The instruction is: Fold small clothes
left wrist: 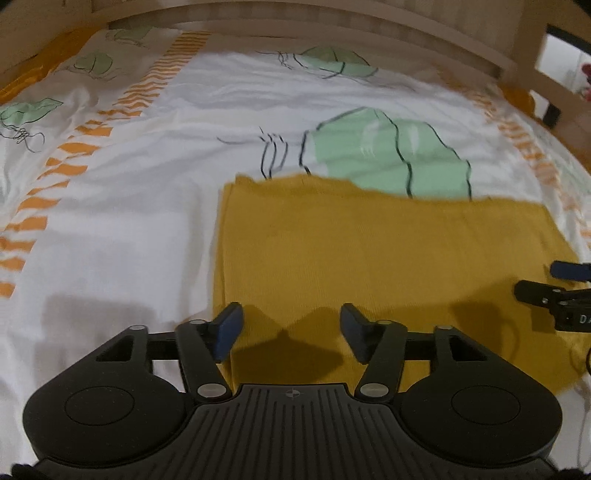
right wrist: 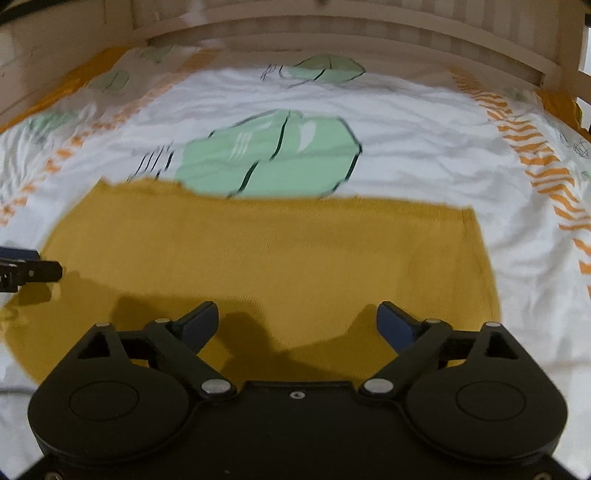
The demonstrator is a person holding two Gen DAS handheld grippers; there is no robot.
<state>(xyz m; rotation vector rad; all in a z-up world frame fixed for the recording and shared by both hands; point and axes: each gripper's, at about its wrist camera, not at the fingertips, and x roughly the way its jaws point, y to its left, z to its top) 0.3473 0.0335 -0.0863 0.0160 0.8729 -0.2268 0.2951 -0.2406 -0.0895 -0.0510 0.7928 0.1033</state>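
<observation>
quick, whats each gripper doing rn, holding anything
left gripper: open, holding nothing, over the mustard cloth
right gripper: open, holding nothing, over the same cloth

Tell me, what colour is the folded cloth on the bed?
Mustard yellow, plain with no pattern; the folded cloth shows best in the right wrist view.

A bedroom in a home: a bed (left wrist: 147, 206) with a printed white sheet fills the frame, and a pale wooden bed frame (left wrist: 295, 18) runs along the top.

The right tool (right wrist: 297, 325) hangs with jaws wide apart and empty over a mustard cloth (right wrist: 277, 258) lying flat on the patterned bed sheet (right wrist: 424, 140).
</observation>
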